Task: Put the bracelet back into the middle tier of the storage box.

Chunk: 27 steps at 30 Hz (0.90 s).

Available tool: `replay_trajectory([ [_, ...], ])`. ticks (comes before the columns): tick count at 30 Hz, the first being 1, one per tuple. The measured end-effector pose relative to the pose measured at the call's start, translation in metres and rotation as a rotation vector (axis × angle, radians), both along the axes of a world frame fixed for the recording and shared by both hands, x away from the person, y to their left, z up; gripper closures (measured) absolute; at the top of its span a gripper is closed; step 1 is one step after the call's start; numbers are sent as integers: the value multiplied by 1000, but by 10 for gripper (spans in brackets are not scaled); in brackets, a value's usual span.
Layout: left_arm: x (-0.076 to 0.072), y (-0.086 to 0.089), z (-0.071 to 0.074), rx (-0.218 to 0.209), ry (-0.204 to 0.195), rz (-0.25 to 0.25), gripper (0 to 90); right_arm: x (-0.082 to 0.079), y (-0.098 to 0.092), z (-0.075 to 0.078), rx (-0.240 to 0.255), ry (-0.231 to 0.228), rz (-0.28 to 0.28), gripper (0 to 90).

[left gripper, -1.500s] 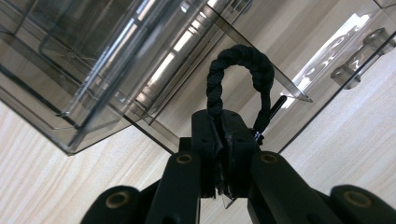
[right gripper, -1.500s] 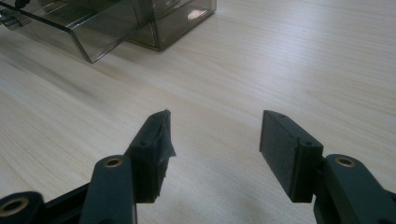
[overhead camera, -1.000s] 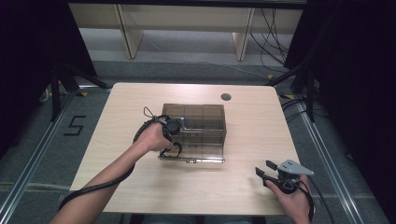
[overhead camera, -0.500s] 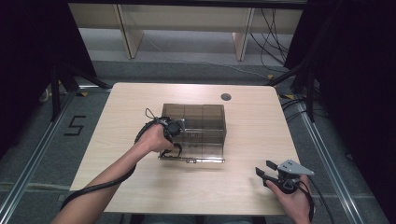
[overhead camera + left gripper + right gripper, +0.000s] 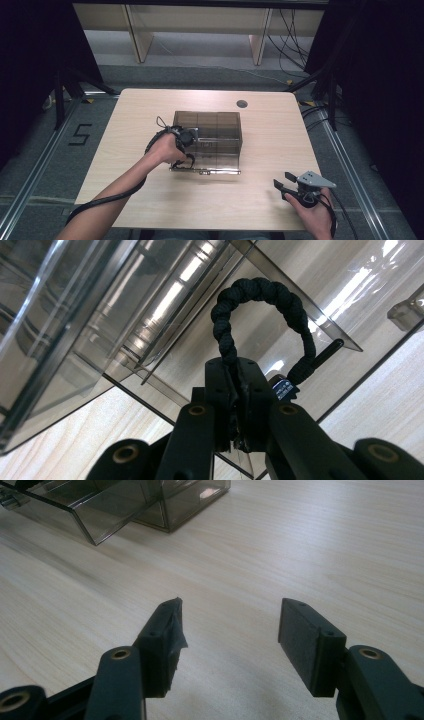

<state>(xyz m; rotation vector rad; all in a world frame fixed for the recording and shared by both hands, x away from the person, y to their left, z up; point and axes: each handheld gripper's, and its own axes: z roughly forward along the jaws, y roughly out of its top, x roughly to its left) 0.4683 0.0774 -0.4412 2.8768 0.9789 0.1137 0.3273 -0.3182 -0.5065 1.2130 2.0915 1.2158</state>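
A smoky clear plastic box (image 5: pixel 215 125) stands mid-table, its drawer (image 5: pixel 212 161) pulled out toward the front edge. My left gripper (image 5: pixel 188 159) is at the drawer's left front corner, held by a hand. In the left gripper view its jaws (image 5: pixel 235 372) are shut on a black braided cord loop (image 5: pixel 260 290), which arches up in front of the box's clear wall (image 5: pixel 125 310). A small tag hangs on the loop's right end. My right gripper (image 5: pixel 285 181) rests near the table's front right corner, open (image 5: pixel 230 625), with bare wood between its pads. The box's corner (image 5: pixel 125 505) lies off to its upper left.
The light wooden table (image 5: pixel 280 130) has a round cable hole (image 5: pixel 242 104) at the back. A black cable (image 5: pixel 100 202) trails from the left gripper along the forearm. Wooden shelf legs stand on the floor behind, and a "5" mark (image 5: pixel 80 135) is on the floor at left.
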Motion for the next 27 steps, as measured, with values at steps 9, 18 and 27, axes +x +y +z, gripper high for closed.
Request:
replay_trajectory([
  [9, 1, 0, -1, 0, -2, -1, 842, 0, 0, 0, -3, 0, -2, 440],
  [18, 2, 2, -1, -4, -13, -13, 827, 0, 1, -1, 4, -1, -8, 440],
  [27, 2, 4, 5, -60, -55, 13, 686, 0, 1, -1, -1, -4, -10, 439],
])
